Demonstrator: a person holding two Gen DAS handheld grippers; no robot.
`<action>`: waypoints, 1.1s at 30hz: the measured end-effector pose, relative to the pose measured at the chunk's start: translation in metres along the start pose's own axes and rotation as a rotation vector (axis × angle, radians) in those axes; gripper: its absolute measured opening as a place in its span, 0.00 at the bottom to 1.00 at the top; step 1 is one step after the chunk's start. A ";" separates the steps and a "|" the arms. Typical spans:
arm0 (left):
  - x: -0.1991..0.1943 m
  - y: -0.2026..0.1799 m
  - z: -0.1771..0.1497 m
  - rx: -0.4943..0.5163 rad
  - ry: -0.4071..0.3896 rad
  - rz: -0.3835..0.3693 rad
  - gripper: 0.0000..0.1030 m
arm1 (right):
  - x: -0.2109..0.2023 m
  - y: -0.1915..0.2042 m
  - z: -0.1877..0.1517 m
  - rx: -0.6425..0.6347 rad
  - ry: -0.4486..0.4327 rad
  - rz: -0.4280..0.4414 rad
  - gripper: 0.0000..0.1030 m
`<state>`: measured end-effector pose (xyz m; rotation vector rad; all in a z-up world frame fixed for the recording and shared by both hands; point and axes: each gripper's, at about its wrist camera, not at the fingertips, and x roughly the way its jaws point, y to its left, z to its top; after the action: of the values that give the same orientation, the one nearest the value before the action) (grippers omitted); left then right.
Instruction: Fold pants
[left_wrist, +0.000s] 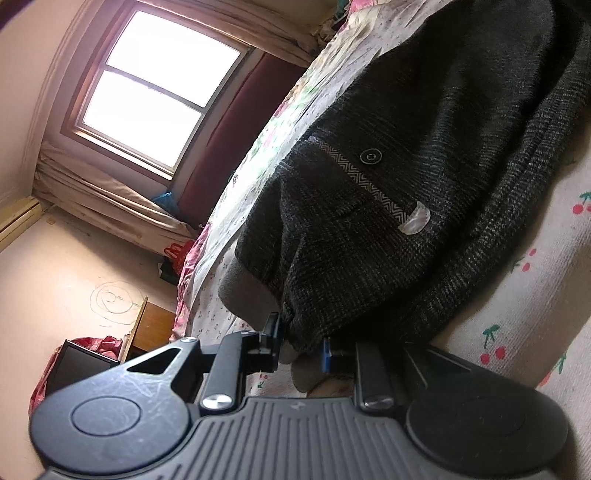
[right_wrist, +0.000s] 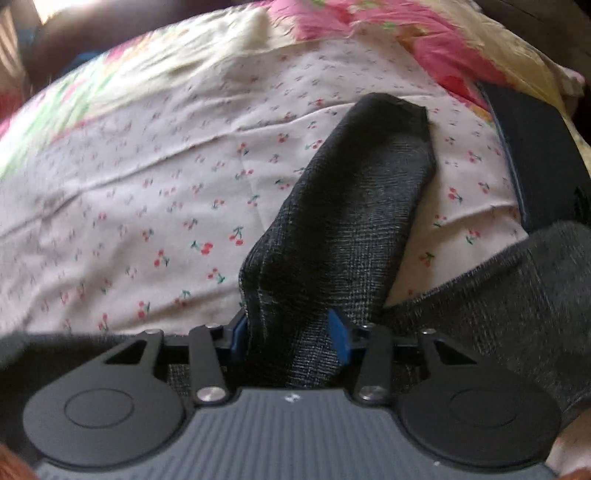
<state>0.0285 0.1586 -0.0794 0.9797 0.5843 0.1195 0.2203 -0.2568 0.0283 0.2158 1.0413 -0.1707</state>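
The pants (left_wrist: 406, 177) are dark grey checked fabric with a buttoned back pocket, a white label and a grey lining at the waist. They lie on the cherry-print bed sheet (left_wrist: 535, 295). My left gripper (left_wrist: 301, 347) is shut on the waist edge of the pants. In the right wrist view a pant leg (right_wrist: 343, 221) stretches away across the sheet (right_wrist: 147, 184). My right gripper (right_wrist: 291, 332) is shut on the near part of that leg. More of the pants (right_wrist: 517, 288) lies at the lower right.
A floral quilt (right_wrist: 369, 40) is bunched at the far side of the bed. A dark blue strap or garment (right_wrist: 535, 147) lies at the right. Beyond the bed's edge are a window (left_wrist: 155, 81), a wooden cabinet (left_wrist: 147, 325) and red bags (left_wrist: 103, 343).
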 end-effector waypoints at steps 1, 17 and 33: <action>0.001 0.000 0.000 -0.001 0.002 -0.003 0.36 | 0.001 -0.001 0.000 0.021 -0.012 -0.002 0.43; -0.001 0.000 0.000 -0.013 -0.001 -0.006 0.36 | -0.033 -0.051 0.002 0.125 -0.137 0.056 0.02; -0.003 -0.005 0.006 0.011 0.033 0.010 0.37 | -0.068 -0.111 -0.091 0.149 -0.210 -0.066 0.29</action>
<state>0.0285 0.1501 -0.0793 0.9932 0.6112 0.1412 0.0846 -0.3378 0.0322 0.2919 0.8279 -0.3245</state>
